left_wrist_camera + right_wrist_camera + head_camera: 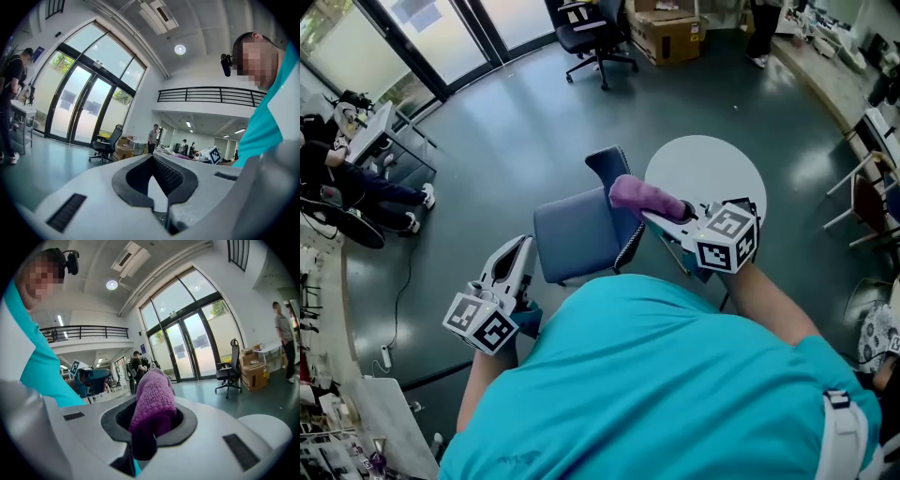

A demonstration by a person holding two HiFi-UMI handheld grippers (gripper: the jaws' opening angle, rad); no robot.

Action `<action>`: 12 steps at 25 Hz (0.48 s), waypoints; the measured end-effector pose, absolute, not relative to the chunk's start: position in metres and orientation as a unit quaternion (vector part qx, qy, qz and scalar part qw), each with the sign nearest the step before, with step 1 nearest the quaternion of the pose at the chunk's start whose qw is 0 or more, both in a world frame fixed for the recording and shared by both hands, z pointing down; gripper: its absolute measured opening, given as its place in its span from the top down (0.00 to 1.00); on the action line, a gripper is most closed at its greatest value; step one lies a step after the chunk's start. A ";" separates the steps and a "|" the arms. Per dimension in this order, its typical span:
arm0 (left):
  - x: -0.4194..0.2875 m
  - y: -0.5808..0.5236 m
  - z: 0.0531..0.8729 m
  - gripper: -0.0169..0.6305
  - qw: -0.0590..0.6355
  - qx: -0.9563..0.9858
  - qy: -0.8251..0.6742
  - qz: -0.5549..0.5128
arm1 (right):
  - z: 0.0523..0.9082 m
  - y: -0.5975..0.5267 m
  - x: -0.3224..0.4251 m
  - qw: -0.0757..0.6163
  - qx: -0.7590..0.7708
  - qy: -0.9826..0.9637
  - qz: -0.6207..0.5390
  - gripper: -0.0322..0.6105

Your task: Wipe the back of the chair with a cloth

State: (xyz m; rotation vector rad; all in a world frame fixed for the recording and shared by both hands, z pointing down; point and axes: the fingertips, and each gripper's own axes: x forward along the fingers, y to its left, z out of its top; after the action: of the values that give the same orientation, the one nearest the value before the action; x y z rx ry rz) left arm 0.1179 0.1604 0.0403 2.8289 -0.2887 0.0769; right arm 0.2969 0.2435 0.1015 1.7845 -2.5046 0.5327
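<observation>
The purple cloth [645, 197] is clamped in the right hand-held gripper [667, 216], just above the backrest of the chair [577, 239]. It is judged soft, light and limp, best gripped by a bunched end. The left hand-held gripper [517, 251], beside the chair, is closed on nothing.

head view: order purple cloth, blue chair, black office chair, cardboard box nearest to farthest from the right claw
1. purple cloth, held in the right claw
2. blue chair, just left of it
3. black office chair and cardboard box, both far at top; too close to call
</observation>
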 end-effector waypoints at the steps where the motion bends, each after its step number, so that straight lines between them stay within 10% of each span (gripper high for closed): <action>1: 0.110 0.157 0.037 0.97 0.147 0.984 -0.102 0.024 | 0.100 0.242 0.291 0.014 0.573 -0.802 0.168 0.83; 12: 0.082 0.140 0.036 0.97 0.161 0.981 -0.106 -0.008 | 0.085 0.219 0.272 0.031 0.580 -0.799 0.154 0.83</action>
State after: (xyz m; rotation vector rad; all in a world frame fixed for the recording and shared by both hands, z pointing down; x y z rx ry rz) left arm 0.0817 0.1404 0.0362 2.8010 -0.3016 -0.0232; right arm 0.2716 0.2188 0.0846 1.7876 -2.4626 0.4751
